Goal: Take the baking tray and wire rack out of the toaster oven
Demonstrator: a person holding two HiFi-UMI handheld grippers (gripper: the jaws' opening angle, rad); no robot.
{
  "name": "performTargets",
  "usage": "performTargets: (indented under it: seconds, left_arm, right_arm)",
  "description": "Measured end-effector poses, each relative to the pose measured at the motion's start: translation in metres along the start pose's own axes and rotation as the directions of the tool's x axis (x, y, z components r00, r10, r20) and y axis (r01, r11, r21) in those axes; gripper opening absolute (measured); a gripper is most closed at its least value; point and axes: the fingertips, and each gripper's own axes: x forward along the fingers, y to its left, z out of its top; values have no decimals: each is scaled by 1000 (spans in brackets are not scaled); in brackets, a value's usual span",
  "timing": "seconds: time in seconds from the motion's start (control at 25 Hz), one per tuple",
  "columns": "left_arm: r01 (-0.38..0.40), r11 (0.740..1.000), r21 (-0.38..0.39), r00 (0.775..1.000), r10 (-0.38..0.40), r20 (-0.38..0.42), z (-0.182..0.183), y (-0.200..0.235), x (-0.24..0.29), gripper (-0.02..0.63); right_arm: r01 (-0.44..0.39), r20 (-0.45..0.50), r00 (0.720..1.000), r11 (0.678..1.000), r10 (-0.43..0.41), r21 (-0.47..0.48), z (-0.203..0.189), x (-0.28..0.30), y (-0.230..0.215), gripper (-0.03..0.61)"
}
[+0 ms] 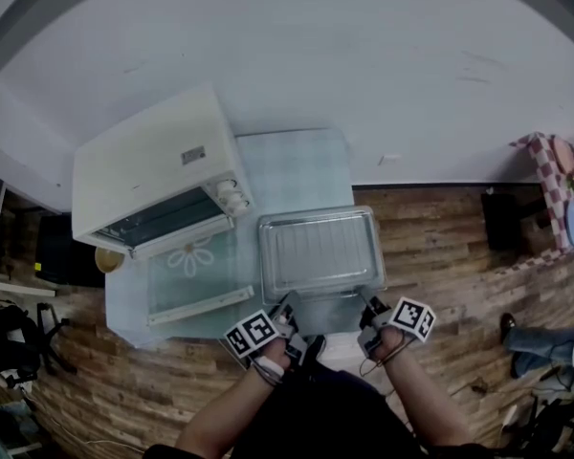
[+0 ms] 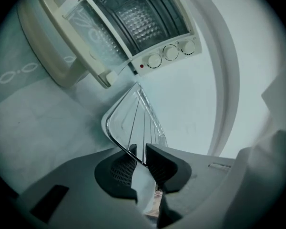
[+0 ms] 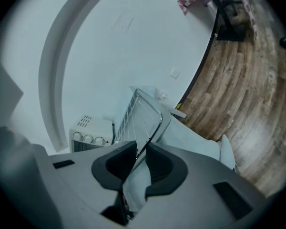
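Observation:
A wire rack (image 1: pixel 320 254) lies flat on a shallow metal baking tray (image 1: pixel 318 213), on the light-blue table to the right of the white toaster oven (image 1: pixel 153 175). The oven's glass door (image 1: pixel 196 275) hangs open toward me. My left gripper (image 1: pixel 289 304) is at the rack's near-left corner; the rim wire (image 2: pixel 133 113) runs between its slightly parted pads (image 2: pixel 140 154). My right gripper (image 1: pixel 368 306) is at the near-right corner. There the rack's rim (image 3: pixel 138 113) passes through a narrow gap between the pads (image 3: pixel 142 149). Neither pair of pads visibly presses the wire.
The table's front edge (image 1: pixel 210 338) lies just below the tray, over wooden floor (image 1: pixel 440 247). A white wall runs behind the table. A checkered cloth (image 1: pixel 545 180) hangs at the far right and dark furniture (image 1: pixel 38 247) stands to the left. The oven's knobs (image 2: pixel 170 54) face me.

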Motion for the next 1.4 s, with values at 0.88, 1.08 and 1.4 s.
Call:
performTargets:
  seconds: [0.88, 1.08, 1.4]
  left_arm:
    - [-125, 988, -86, 919, 83, -384, -27, 9, -13, 342]
    - [-116, 992, -52, 881, 78, -467, -32, 7, -14, 362]
    - [130, 991, -21, 795, -117, -595, -62, -47, -52, 357]
  right_arm:
    - [237, 2, 971, 954, -241, -185, -16, 10, 0, 308]
    - [321, 25, 945, 913, -325, -251, -16, 4, -1, 392]
    - [316, 114, 948, 919, -297, -234, -13, -26, 15, 351]
